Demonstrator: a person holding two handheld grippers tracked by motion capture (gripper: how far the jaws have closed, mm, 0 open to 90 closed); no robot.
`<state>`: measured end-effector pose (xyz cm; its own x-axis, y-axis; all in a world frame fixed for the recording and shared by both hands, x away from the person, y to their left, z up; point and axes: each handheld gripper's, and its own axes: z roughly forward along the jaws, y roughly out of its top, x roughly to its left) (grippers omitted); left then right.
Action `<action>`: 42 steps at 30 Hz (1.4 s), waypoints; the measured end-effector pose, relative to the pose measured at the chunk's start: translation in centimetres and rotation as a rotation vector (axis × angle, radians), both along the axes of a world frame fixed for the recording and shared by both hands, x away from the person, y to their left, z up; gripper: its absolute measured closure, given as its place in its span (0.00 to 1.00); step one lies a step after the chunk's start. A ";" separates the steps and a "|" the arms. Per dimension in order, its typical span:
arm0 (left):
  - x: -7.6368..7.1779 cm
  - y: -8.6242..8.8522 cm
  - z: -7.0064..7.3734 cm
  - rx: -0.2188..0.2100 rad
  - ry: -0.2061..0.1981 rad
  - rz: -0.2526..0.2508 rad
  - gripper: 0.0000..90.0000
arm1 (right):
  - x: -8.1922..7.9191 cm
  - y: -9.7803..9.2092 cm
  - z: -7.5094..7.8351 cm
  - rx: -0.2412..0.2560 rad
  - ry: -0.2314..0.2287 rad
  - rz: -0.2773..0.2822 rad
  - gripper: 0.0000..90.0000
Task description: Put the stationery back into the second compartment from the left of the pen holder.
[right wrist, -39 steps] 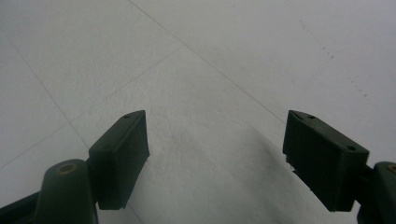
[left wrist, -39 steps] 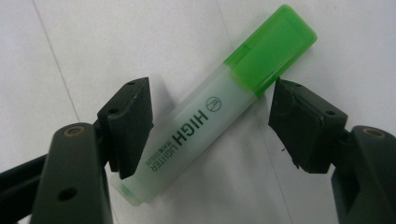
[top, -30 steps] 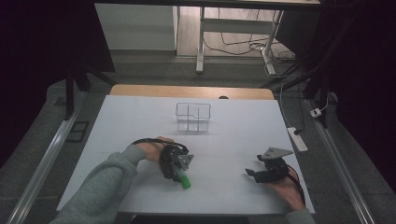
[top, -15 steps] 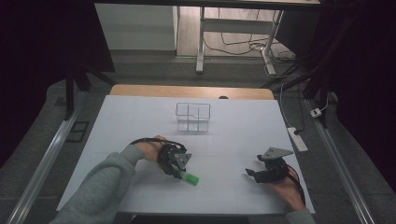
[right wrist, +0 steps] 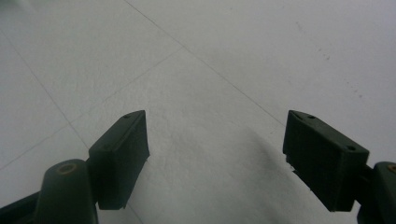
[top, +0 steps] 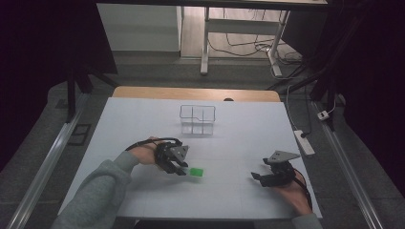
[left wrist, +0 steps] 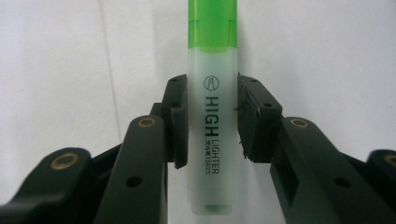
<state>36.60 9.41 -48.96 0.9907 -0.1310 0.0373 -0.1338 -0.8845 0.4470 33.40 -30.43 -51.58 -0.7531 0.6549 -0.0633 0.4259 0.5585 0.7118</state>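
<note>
You are gripping a highlighter (left wrist: pixel 211 126) in your left gripper (left wrist: pixel 210 121): its two black pads are pressing the frosted, translucent barrel from either side, about mid-length, over the printed word HIGHLIGHTER. The barrel is smooth, rounded plastic, milky white, and the clear green cap end is pointing away beyond the jaw tips, over the matt white table (left wrist: pixel 327 56). From the high view, the highlighter (top: pixel 196 171) is showing as a small green piece sticking out to the right of the left gripper (top: pixel 180 170), low over the near middle of the table (top: pixel 239 143); whether it is touching the surface cannot be told.

You are holding your right gripper (top: pixel 257 177) released, its blocky black jaws standing wide apart with bare, faintly grained tabletop between them (right wrist: pixel 215 154). It is sitting well apart from the highlighter, near the table's right front.

Farther back, at mid-table, a clear box (top: pixel 197 119) with thin walls and inner dividers is standing; its compartments are looking empty.
</note>
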 end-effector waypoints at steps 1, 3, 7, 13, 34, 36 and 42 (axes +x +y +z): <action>0.0 0.2 0.1 -0.006 0.000 0.015 0.73 | 0.0 0.0 0.0 0.001 -0.001 -0.001 0.25; -0.1 0.4 0.2 -0.019 -0.002 0.041 0.73 | 0.0 0.0 0.1 0.003 -0.006 -0.002 0.25; -0.3 0.9 0.3 -0.055 -0.006 0.119 0.73 | -0.1 0.0 0.2 0.009 -0.015 -0.004 0.25; -0.5 1.8 0.7 -0.121 0.006 0.228 0.73 | -0.2 0.1 0.5 0.027 -0.023 0.000 0.25; -2.4 3.6 0.4 -0.300 -0.023 0.515 0.73 | -0.5 0.8 0.9 0.057 -0.036 0.013 0.26; -2.6 3.8 0.4 -0.315 -0.022 0.541 0.73 | -0.5 0.8 1.0 0.057 -0.037 0.013 0.26; -3.4 4.5 0.6 -0.386 -0.012 0.603 0.73 | -0.6 1.1 1.1 0.064 -0.040 0.019 0.26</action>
<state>33.21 13.88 -48.38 0.8857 0.4639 -0.0181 0.3216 -0.5849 0.7446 32.79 -29.36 -50.49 -0.7629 0.6444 -0.0523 0.3859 0.5188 0.7628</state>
